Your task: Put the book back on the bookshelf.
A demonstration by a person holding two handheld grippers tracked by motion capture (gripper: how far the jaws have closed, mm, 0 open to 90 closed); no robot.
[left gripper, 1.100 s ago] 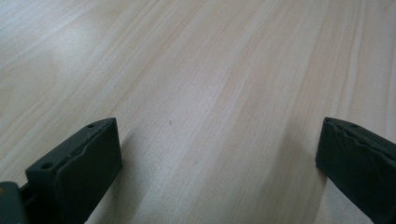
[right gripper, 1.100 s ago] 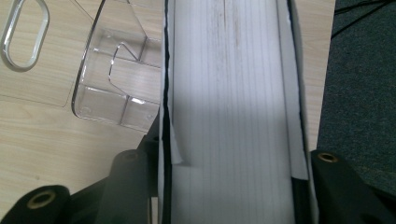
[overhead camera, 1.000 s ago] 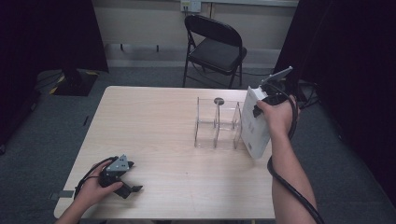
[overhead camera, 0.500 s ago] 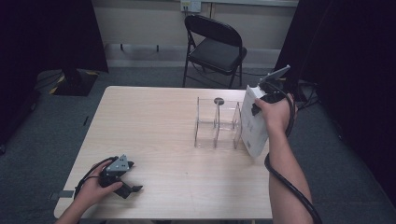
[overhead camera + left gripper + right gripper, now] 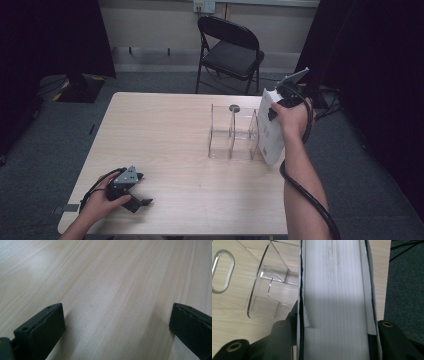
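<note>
right gripper [image 5: 278, 107]: at about 3 o'clock on the table, held up above the right edge, jaws pointing down and pinching the white book from above.
right gripper, own view [image 5: 335, 340]: the two black jaws stand on either side of the book's page block and press on its covers.
white book [image 5: 270, 131]: upright, spine side toward the organiser, bottom corner near the table's right edge; whether it rests on the tabletop or hangs just above it cannot be told.
white book, close up [image 5: 335, 290]: page edges face the camera, a little dark smudging near the top, covers a thin white line on each side.
clear organiser [image 5: 233, 133]: transparent divided rack standing at 2 o'clock on the table, just to the 9 o'clock side of the book; touching or a sliver apart cannot be told.
clear organiser, close up [image 5: 270, 287]: curved clear walls and an oval cut-out handle, at 10 o'clock from the jaws.
left gripper [image 5: 139, 199]: at 7 o'clock on the table, resting low on the wood in the person's left hand, well apart from the book.
left gripper, own view [image 5: 117, 322]: jaws spread wide, bare wood grain between them.
table [image 5: 165, 140]: pale wood.
folding chair [image 5: 227, 47]: black, at 12 o'clock beyond the table.
</note>
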